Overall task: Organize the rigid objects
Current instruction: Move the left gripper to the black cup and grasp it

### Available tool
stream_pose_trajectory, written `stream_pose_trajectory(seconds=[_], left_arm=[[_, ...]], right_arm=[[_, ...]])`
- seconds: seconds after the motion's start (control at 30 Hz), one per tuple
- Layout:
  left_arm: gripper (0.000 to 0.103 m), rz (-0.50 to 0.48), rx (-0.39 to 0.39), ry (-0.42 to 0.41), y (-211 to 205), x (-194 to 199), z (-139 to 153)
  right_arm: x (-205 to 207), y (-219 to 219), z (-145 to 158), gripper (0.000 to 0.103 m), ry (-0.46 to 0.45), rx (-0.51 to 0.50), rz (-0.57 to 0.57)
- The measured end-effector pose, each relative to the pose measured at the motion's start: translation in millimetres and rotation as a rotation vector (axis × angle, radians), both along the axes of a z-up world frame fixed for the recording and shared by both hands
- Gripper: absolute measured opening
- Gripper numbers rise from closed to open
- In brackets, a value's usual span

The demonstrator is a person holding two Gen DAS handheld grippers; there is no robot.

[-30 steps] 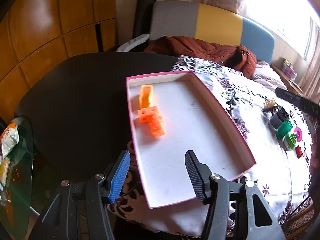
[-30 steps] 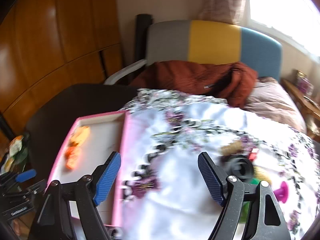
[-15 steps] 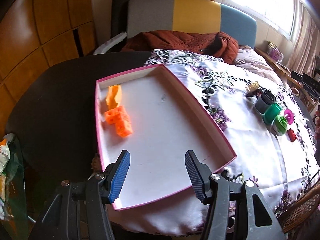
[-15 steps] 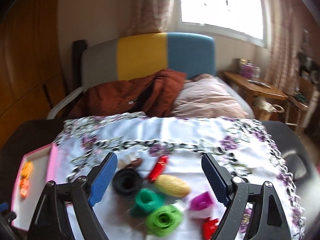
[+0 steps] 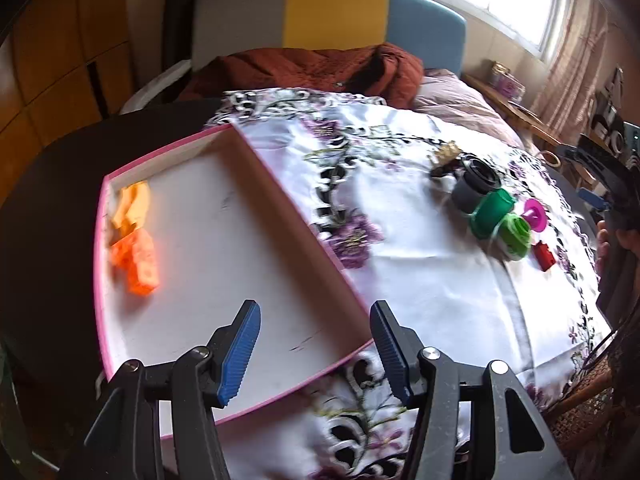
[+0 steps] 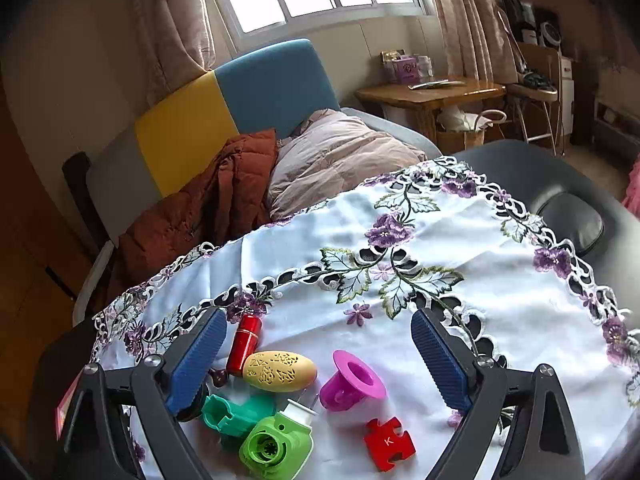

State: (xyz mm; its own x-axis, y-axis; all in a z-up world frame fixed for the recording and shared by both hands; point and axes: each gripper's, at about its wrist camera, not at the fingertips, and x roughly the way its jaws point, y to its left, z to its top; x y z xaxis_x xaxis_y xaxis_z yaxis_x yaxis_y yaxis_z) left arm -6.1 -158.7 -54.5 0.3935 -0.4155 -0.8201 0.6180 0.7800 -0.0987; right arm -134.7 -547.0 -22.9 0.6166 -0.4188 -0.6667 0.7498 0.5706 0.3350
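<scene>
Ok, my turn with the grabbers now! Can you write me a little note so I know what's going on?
Left gripper: open, empty, over the pink tray's near corner.
Right gripper: jaws just been opening wide, nothing gripped, over the toy pile.
Done: orange blocks lie in the tray's far left corner.
Left, all loose on the flowered cloth: red tube, yellow egg, pink cup, red puzzle piece, light green toy, teal piece and a grey pot.
</scene>
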Motion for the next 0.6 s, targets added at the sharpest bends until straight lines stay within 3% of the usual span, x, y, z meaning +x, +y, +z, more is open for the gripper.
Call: stream_pose_trajectory(seconds=[0.4, 0.6], left_arm=[[0.058, -0.176, -0.031, 0.06, -90, -7, 0], [0.076, -0.219, -0.102, 0.104, -139, 6, 9]], right_arm=[[-4, -6, -5, 0.094, -0.024, 0.074, -0.006], [-4, -9, -6, 0.095, -0.034, 0.098, 0.0]])
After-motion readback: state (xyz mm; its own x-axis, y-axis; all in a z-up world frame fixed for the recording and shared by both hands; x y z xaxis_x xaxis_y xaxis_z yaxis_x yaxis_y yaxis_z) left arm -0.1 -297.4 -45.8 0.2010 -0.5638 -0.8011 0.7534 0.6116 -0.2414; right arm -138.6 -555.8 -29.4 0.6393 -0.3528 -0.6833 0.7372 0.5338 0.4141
